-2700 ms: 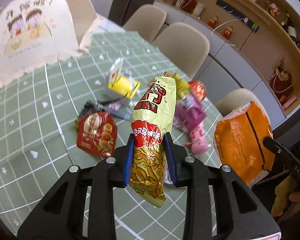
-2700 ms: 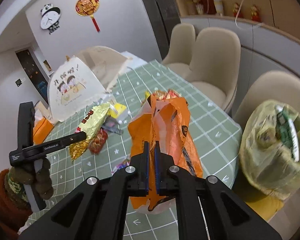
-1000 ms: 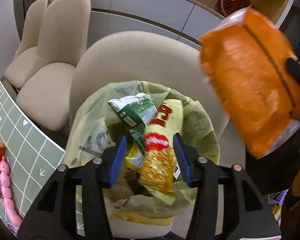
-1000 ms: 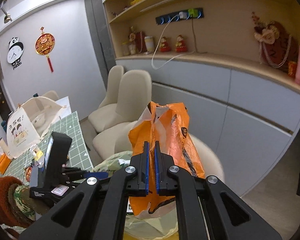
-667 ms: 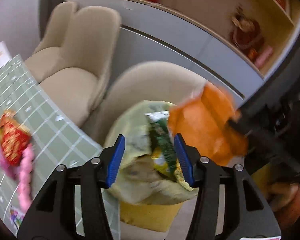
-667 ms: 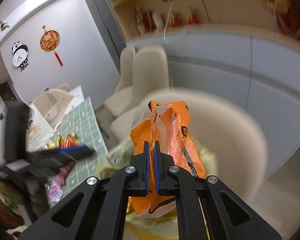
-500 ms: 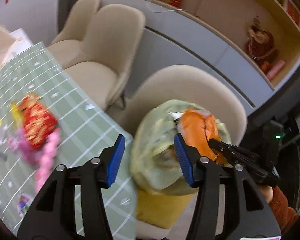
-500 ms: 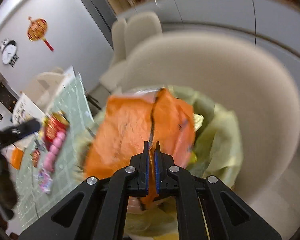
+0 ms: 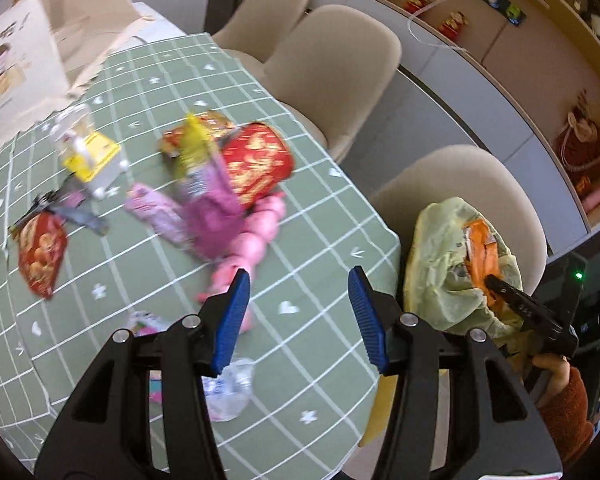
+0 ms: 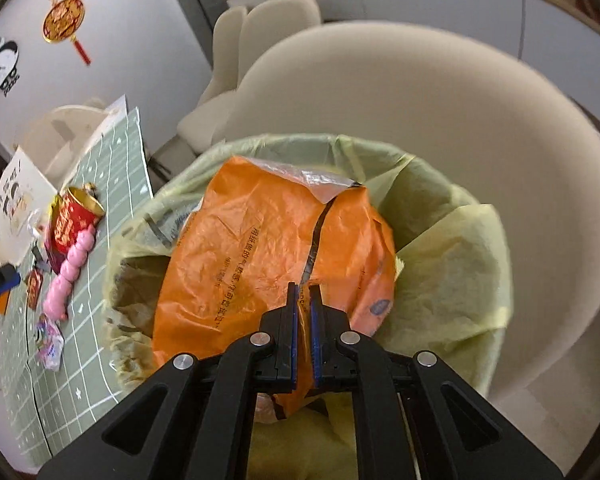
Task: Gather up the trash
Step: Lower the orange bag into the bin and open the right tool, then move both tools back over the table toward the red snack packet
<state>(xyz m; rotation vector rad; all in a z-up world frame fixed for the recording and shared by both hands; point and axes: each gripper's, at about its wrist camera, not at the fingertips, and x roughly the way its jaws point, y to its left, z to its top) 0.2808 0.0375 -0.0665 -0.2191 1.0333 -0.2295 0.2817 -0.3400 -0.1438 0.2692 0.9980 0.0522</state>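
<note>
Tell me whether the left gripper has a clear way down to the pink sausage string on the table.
Probably yes. The left gripper stands open and empty just above the pink sausage string, which lies exposed on the green tablecloth; only its far end tucks against the red can.

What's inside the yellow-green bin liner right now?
An orange plastic bag fills most of the yellow-green bin liner, with the right tool at its edge. Anything beneath the bag is covered.

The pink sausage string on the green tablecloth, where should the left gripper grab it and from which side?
Probably across the middle of the pink sausage string, coming down from above with the left gripper, jaws straddling its narrow width. It lies flat and long on the tablecloth, its upper end against the red tin, so the lower half is freer.
</note>
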